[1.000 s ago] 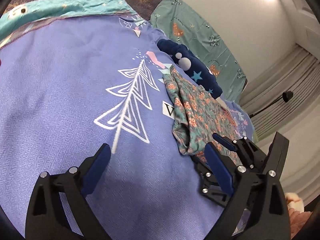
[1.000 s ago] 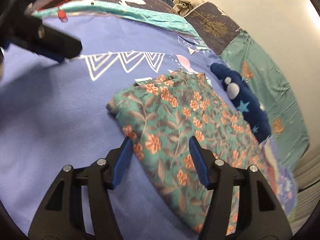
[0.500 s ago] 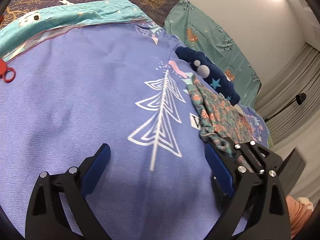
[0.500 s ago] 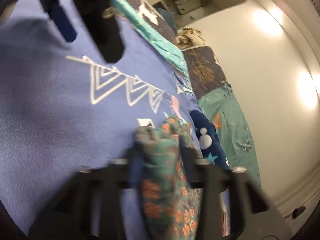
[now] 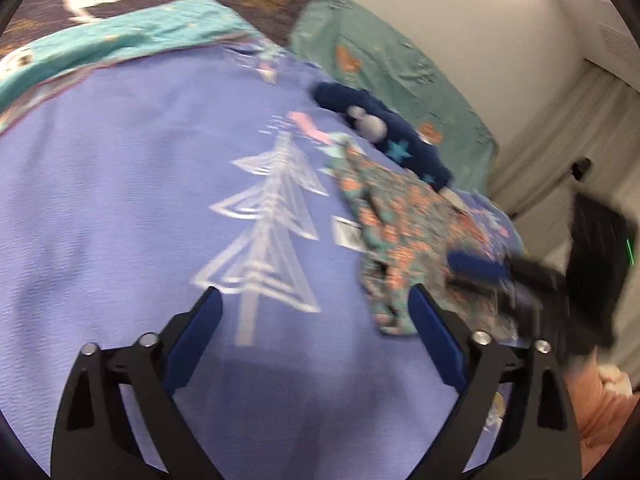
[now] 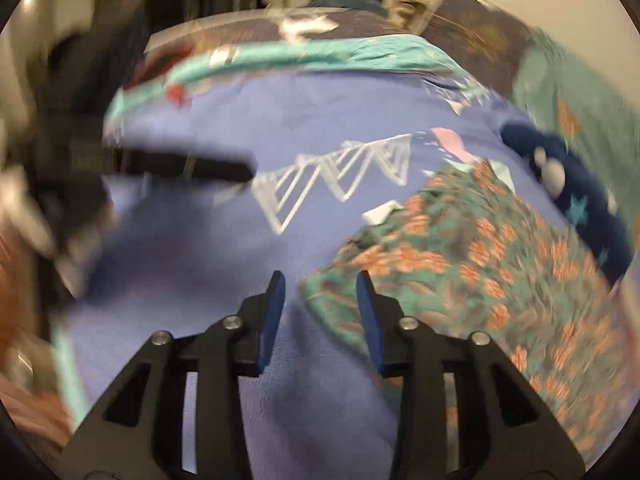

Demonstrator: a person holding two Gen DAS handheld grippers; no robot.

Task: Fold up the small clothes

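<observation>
Compared with a second ago, floral garment [image 6: 472, 280] is lying doubled at frame right on purple blanket [image 6: 200, 280], right gripper [image 6: 320, 284] opening clear of it, left gripper [image 5: 316, 300] closing empty, further folds seemingly remaining.

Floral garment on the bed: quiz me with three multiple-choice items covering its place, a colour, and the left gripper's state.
1. The floral garment lies where, in the right wrist view?
A. on the pillow
B. on the purple blanket, beside the navy star-print garment
C. on the floor

2. The tree print on the blanket is:
A. white
B. red
C. black

3. The left gripper is:
A. shut on the floral garment
B. shut on the blanket
C. empty, with nothing between its fingers

Answers: 1 B, it rests on purple fabric next to the navy piece. 2 A, the lines are white. 3 C, only blanket shows between the wide-apart, closing jaws.
</observation>
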